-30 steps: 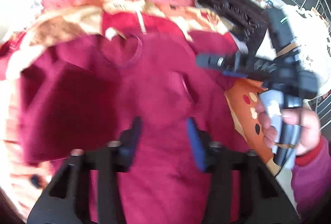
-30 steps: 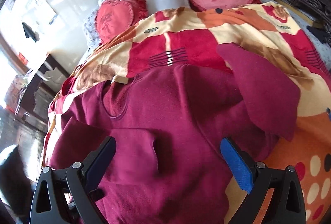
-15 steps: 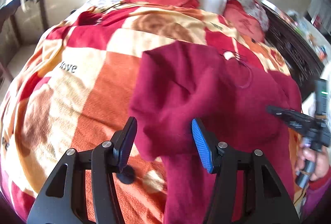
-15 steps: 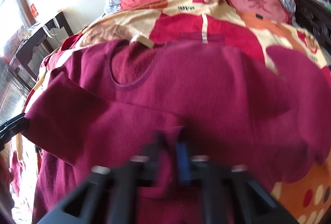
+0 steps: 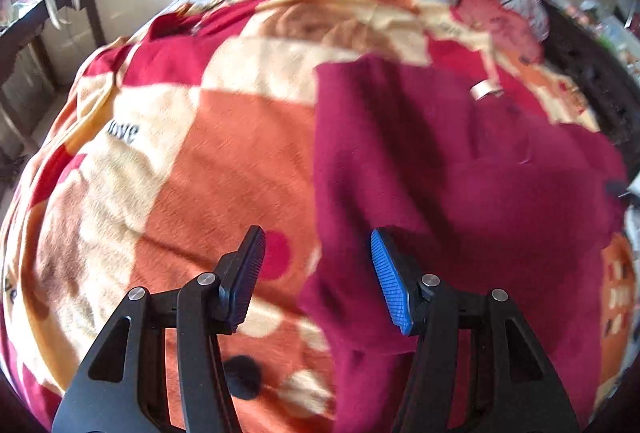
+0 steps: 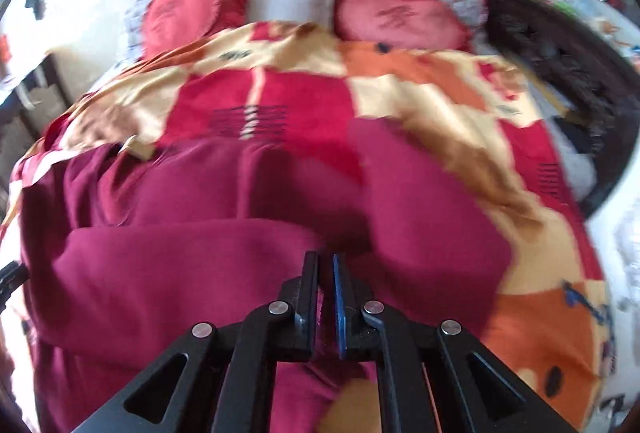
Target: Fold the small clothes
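Right wrist view is blurry: the right gripper (image 6: 325,275) is clenched on a fold of the dark red fleece sweater (image 6: 192,245) lying on the orange-and-red patchwork blanket (image 6: 420,93). The left gripper (image 5: 316,273) hangs released, its tips over the sweater's edge.

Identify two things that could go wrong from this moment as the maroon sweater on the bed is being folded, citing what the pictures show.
1. The right gripper pinches only a thin bit of the maroon sweater; the fabric may slip out mid-fold.
2. The left gripper is open, straddling the sweater's edge over the patchwork blanket; closing here might catch blanket with sweater.
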### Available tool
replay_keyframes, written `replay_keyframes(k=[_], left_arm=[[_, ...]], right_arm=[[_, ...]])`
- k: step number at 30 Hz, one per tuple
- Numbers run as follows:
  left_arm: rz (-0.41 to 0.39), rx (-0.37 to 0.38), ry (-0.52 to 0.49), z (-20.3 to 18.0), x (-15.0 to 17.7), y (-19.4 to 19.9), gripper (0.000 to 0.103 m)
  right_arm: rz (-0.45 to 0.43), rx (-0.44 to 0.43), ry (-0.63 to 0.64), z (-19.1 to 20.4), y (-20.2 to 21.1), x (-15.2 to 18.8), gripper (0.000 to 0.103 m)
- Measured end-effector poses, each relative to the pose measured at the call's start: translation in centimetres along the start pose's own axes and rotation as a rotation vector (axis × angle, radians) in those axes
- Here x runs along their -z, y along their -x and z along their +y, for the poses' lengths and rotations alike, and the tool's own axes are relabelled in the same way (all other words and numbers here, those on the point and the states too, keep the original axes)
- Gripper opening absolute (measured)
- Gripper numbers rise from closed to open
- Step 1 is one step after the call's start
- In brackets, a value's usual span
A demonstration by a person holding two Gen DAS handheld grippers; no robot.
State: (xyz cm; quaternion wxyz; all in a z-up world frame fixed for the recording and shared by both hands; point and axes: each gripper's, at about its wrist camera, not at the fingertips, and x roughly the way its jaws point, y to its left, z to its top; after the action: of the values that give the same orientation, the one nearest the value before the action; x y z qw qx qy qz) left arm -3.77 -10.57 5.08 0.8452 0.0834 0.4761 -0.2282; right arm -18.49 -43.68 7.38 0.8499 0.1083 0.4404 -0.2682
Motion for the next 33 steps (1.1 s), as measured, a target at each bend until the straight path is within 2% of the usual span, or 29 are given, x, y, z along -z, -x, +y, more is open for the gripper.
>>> replay_keyframes(k=[2, 3, 4, 7, 8, 9, 10, 12, 14, 16, 19, 20, 22, 23, 28, 33], left_arm=[[0.027, 0.016, 0.027, 0.9, 0.4, -0.6, 0.055], [0.029, 0.024, 0.040, 1.1, 0.6, -0.7, 0.055], [0.030, 0.033, 0.053, 1.4, 0.8, -0.7, 0.055], [0.029, 0.037, 0.062, 1.4, 1.1, -0.6, 0.055], [0.030, 0.038, 0.063, 1.4, 1.1, -0.5, 0.055], [0.030, 0.041, 0.064, 1.4, 0.9, -0.5, 0.055], [0.031, 0.044, 0.065, 1.4, 0.8, -0.4, 0.055], [0.034, 0.050, 0.065, 1.4, 0.7, -0.4, 0.055], [0.037, 0.052, 0.060, 1.4, 0.8, -0.4, 0.055], [0.038, 0.056, 0.059, 1.5, 0.7, -0.5, 0.055], [0.040, 0.067, 0.071, 1.6, 0.6, -0.7, 0.055], [0.039, 0.067, 0.071, 1.6, 0.6, -0.7, 0.055], [0.036, 0.064, 0.067, 1.5, 0.5, -0.8, 0.055], [0.036, 0.062, 0.063, 1.4, 0.4, -0.9, 0.055], [0.032, 0.060, 0.061, 1.3, 0.2, -0.6, 0.055], [-0.011, 0.061, 0.074, 0.9, -1.0, 0.1, 0.055]], right_arm=[[-0.062, 0.000, -0.012, 0.0, 1.9, -0.4, 0.008], [-0.102, -0.061, -0.012, 0.4, 3.1, -0.8, 0.009], [-0.126, -0.171, 0.013, 1.5, 4.1, -1.1, 0.010], [-0.045, -0.467, 0.193, 7.6, 4.1, -1.1, 0.028], [-0.028, -0.514, 0.232, 9.3, 3.8, -1.1, 0.034], [-0.017, -0.548, 0.295, 11.8, 3.2, -1.0, 0.036], [-0.019, -0.547, 0.351, 13.5, 2.7, -0.9, 0.036], [-0.036, -0.489, 0.509, 17.2, 1.0, -0.7, 0.036], [-0.013, -0.475, 0.583, 18.6, -0.4, -0.6, 0.036], [0.045, -0.485, 0.651, 19.5, -2.5, -0.5, 0.036], [0.066, -0.480, 0.725, 20.6, -3.8, -0.6, 0.036], [0.069, -0.480, 0.736, 20.5, -4.1, -0.7, 0.036], [0.073, -0.502, 0.752, 20.4, -4.3, -0.7, 0.018], [0.068, -0.485, 0.771, 20.9, -4.2, -0.4, 0.008], [0.047, -0.466, 0.772, 20.9, -3.7, -0.5, 0.003], [-0.043, -0.362, 0.664, 18.6, -2.5, -2.2, 0.003]])
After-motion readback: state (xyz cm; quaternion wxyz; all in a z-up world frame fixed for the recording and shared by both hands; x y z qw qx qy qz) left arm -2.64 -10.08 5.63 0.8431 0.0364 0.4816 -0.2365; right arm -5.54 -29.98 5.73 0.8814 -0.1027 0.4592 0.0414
